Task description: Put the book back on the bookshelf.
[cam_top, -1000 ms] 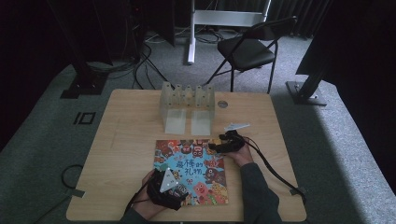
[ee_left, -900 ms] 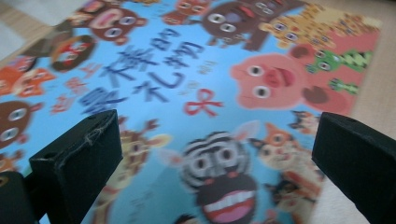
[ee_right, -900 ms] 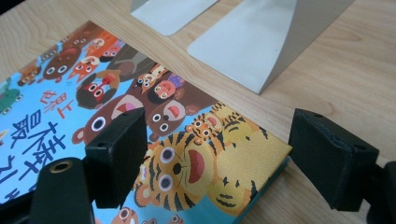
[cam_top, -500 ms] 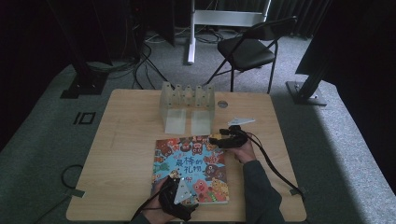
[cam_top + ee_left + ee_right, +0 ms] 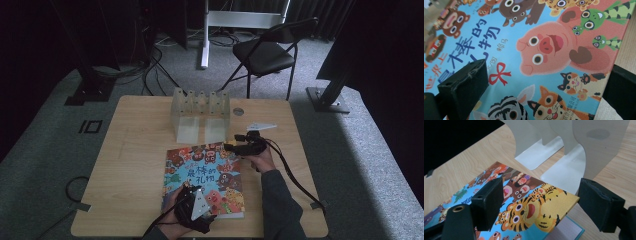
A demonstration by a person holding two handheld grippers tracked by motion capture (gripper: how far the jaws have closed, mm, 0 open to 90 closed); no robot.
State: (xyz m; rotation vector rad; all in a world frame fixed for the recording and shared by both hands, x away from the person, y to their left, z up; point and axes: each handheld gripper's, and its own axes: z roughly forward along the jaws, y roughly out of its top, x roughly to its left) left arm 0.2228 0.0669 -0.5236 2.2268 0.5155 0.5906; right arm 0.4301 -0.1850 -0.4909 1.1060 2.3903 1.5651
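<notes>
A picture book (image 5: 204, 179) with a blue cover full of cartoon animals lies flat on the wooden table (image 5: 130, 165). My left gripper (image 5: 196, 210) is over the book's near edge. It is open, and the cover (image 5: 541, 47) with its pink pig lies between the wide-apart jaws. My right gripper (image 5: 239, 148) is at the book's far right corner. It is open too, with one jaw on each side of the tiger corner (image 5: 554, 202). That corner of the cover stands slightly above a pale page (image 5: 567, 230) beneath it.
A pale bookend rack (image 5: 200, 112) with several dividers stands just beyond the book, and its white base plates (image 5: 564, 173) are close to the right gripper. A small round disc (image 5: 238, 111) is set in the table beside it. A black chair (image 5: 265, 52) stands behind the table.
My left gripper has moved a little to the right along the book's near edge. The right gripper has stayed at the far right corner.
</notes>
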